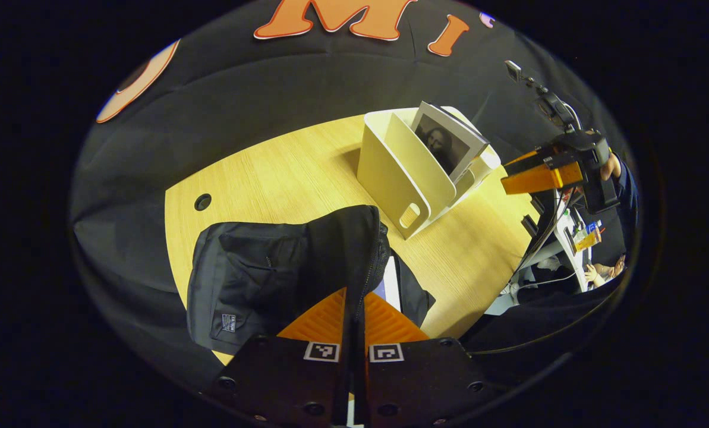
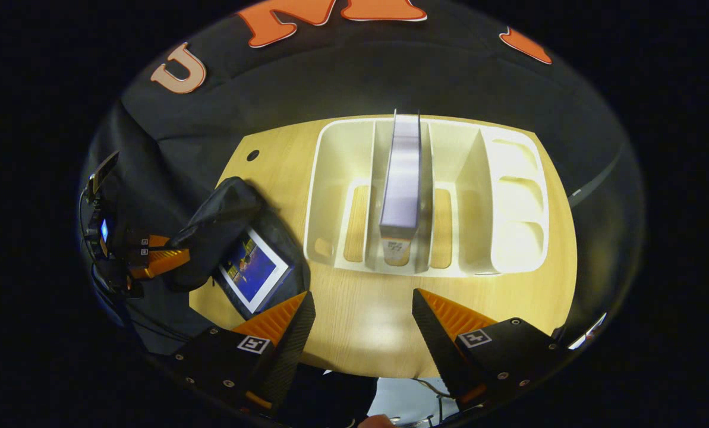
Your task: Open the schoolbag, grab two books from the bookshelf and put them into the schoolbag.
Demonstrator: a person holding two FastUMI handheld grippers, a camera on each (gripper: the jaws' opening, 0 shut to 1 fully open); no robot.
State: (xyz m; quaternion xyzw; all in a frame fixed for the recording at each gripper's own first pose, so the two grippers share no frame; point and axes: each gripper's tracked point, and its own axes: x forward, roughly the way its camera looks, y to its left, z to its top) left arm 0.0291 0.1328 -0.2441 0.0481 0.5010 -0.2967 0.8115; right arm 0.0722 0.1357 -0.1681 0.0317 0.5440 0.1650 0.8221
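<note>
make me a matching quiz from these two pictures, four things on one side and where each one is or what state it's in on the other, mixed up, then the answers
Things:
1. left gripper
2. right gripper
3. book with the blue cover
4. book with the portrait cover

States:
A. standing in the white bookshelf
B. lying inside the open black schoolbag
C. shut on the schoolbag's flap
D. open, above the wooden table

Pairs: 1-C, 2-D, 3-B, 4-A

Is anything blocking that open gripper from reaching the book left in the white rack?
Nothing visible does. The right gripper hangs open over bare table, facing the book, which stands upright in a middle slot of the bookshelf.
</note>
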